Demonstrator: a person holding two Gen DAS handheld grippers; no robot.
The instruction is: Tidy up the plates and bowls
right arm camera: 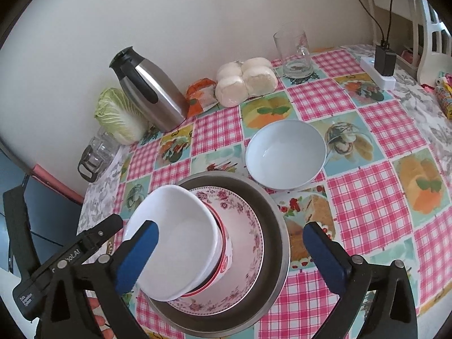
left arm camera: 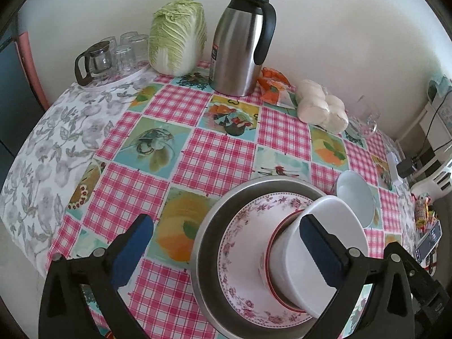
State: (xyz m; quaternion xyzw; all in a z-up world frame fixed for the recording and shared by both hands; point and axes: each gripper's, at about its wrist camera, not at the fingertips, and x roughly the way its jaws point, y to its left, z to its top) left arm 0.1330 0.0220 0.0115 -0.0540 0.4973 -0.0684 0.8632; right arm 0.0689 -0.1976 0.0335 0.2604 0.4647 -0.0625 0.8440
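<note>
Stack: your white bowl (right arm camera: 172,243) tops a red-rimmed bowl (right arm camera: 224,254) on the floral plate (right arm camera: 248,243) in the metal basin (right arm camera: 275,226).
Right hand-held gripper (right arm camera: 230,257): wide apart, gripping nothing.
Bench (right arm camera: 373,214): another white bowl (right arm camera: 285,156) just beyond.

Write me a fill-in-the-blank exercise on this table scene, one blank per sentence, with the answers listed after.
1. The floral plate lies inside a ____ basin.
2. The white bowl on top of the stack sits nested in a bowl with a ____ rim.
3. A second white bowl stands alone on the tablecloth, ____ the stack.
4. Both grippers' jaws stand ____.

Answers: metal; red; beside; open
</note>
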